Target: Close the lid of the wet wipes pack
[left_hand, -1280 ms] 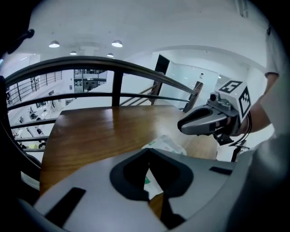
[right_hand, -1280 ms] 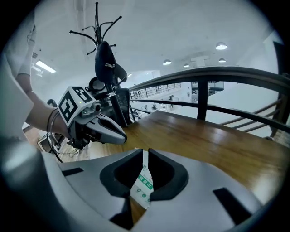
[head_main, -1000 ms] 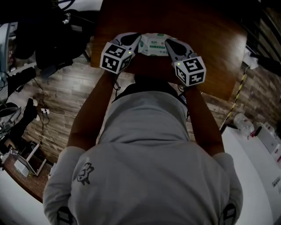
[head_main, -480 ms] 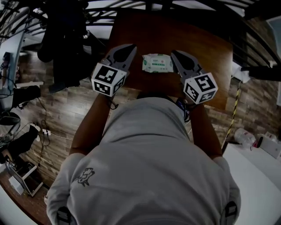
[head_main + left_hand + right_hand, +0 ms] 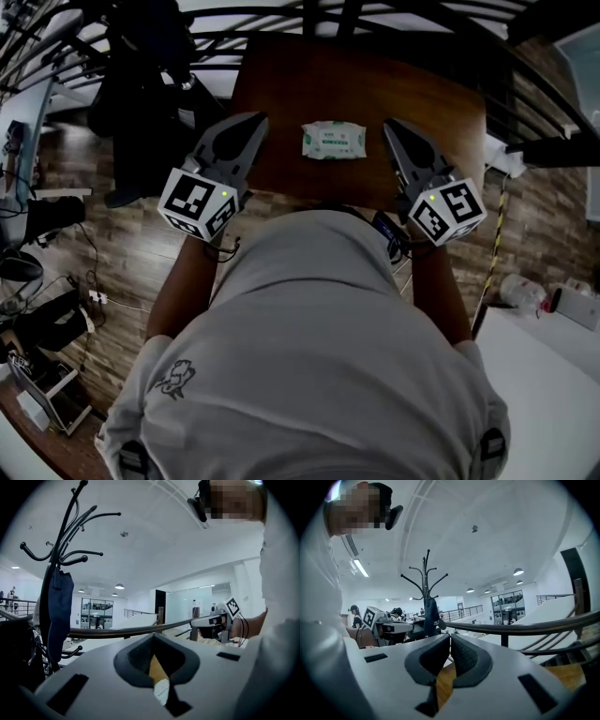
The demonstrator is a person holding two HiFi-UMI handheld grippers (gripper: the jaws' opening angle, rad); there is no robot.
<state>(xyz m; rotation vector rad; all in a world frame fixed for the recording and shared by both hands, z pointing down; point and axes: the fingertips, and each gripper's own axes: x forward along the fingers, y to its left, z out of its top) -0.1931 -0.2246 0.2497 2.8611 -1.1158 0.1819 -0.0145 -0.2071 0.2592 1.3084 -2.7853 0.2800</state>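
The wet wipes pack (image 5: 333,141), white with a green label, lies flat on the brown table (image 5: 422,89); its lid looks flat, though it is too small to be sure. My left gripper (image 5: 259,119) hangs in the air left of the pack, apart from it, jaws shut and empty. Right of the pack, also apart, my right gripper (image 5: 388,124) is held up, shut on nothing. In the left gripper view the jaws (image 5: 153,635) meet over a strip of table and a white labelled scrap (image 5: 161,691). The right gripper view shows its jaws (image 5: 450,636) closed together.
A coat stand with a dark garment (image 5: 141,66) stands left of the table, seen also as a coat stand (image 5: 56,602). A dark railing (image 5: 328,14) runs behind the table. A white counter (image 5: 548,375) with bottles sits at lower right. Cables and gear clutter the wooden floor (image 5: 56,244).
Both grippers have lifted off the pack's sides, drawn back toward the person and spread apart. The pack stays put on the table.
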